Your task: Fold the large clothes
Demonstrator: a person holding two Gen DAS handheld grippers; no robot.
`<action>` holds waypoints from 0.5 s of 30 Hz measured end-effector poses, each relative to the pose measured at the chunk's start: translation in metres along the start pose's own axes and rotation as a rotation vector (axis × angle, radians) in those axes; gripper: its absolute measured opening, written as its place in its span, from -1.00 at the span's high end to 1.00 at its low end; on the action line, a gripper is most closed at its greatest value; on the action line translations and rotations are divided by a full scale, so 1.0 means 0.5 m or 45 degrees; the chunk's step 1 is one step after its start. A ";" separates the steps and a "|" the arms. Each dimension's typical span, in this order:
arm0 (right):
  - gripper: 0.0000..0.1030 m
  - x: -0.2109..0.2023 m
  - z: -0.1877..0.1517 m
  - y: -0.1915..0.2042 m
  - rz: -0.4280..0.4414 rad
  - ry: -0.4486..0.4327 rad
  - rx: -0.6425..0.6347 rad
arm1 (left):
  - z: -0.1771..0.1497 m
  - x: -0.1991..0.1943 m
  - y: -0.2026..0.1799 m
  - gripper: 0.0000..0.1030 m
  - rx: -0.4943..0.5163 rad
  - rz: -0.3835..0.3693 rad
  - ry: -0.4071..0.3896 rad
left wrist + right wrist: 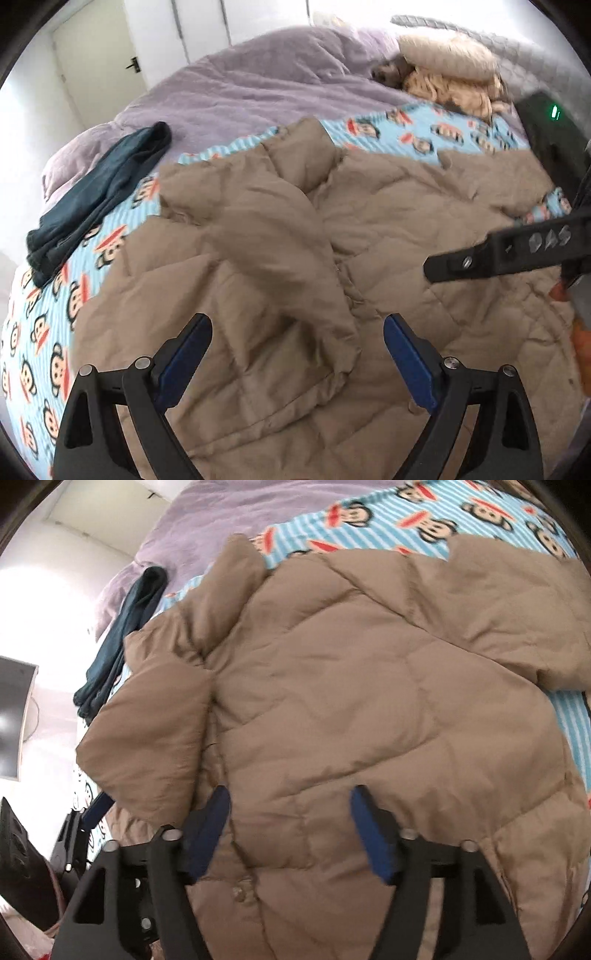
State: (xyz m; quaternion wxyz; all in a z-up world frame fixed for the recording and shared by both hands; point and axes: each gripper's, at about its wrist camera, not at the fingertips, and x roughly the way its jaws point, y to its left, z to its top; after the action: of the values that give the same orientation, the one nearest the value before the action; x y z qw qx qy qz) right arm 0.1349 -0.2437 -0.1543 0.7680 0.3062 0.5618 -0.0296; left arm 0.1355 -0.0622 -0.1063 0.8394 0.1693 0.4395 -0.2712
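A tan quilted puffer jacket [406, 221] lies spread on the bed, front up, with one sleeve [280, 251] folded across its body. My left gripper [298, 321] hangs open just above the jacket, the sleeve's cuff end lying below the gap and no pad touching it. My right gripper [291, 794] is also open, hovering over the jacket [332, 701] near its snap-button placket, with nothing pinched. One black finger [498, 254] of the right gripper shows at the right edge of the left wrist view.
The jacket rests on a blue striped monkey-print sheet [424, 129]. A dark teal garment [99, 192] lies folded at the left, partly on a purple duvet [240, 85]. Beige pillows [447, 55] sit at the head. A white door [96, 62] stands beyond the bed.
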 end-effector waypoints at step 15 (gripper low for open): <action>-0.67 0.042 -0.052 0.253 -0.146 -0.181 -0.535 | -0.078 0.016 0.370 -0.83 -0.471 0.562 0.091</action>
State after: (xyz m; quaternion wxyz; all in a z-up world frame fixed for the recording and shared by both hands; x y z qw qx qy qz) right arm 0.1699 -0.1219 -0.1221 0.8495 0.1044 0.5167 0.0230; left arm 0.2257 0.1028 -0.1262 0.8787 0.1142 0.4634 0.0090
